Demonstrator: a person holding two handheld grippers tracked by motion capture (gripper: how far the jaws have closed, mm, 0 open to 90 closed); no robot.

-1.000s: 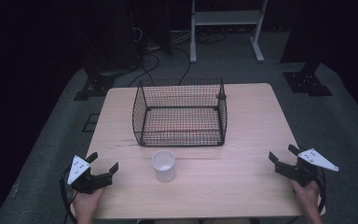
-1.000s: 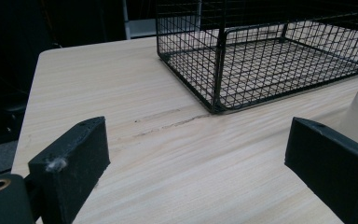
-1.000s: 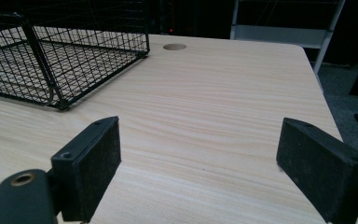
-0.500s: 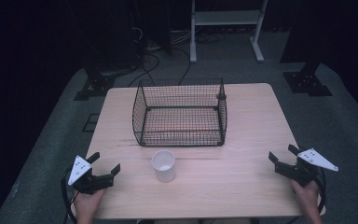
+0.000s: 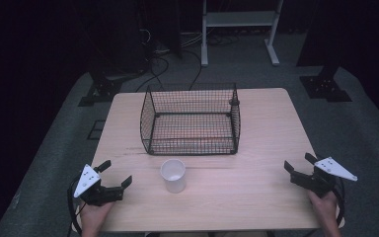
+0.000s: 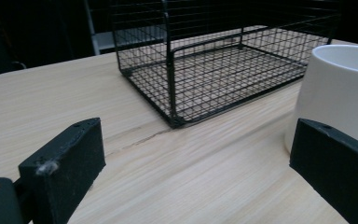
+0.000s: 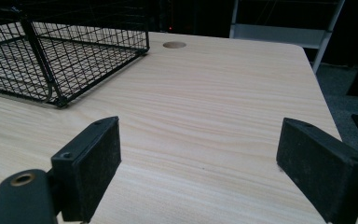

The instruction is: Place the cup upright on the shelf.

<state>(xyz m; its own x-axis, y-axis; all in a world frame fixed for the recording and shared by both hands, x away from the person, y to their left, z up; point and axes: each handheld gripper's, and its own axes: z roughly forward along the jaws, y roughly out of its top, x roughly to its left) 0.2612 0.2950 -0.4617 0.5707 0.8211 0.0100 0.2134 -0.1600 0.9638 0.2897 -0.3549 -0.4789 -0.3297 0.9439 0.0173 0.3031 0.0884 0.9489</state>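
Observation:
A white cup (image 5: 173, 175) stands upright on the wooden table (image 5: 256, 197), just in front of a black wire basket (image 5: 191, 120). My left gripper (image 5: 115, 174) rests near the table's front left corner, open, nothing between its jaws. In the left gripper view the cup (image 6: 342, 95) rises behind the right jaw and the basket (image 6: 223, 60) stands ahead. My right gripper (image 5: 298, 163) sits near the front right corner, open and empty. The right gripper view has bare table (image 7: 200, 116) between the jaws and the basket (image 7: 51, 51) at upper left.
A round hole (image 7: 174, 45) marks the tabletop beyond the basket's corner. Past the table's far edge stand a white metal frame (image 5: 239, 22), dark stands and cables on a grey floor (image 5: 59, 148).

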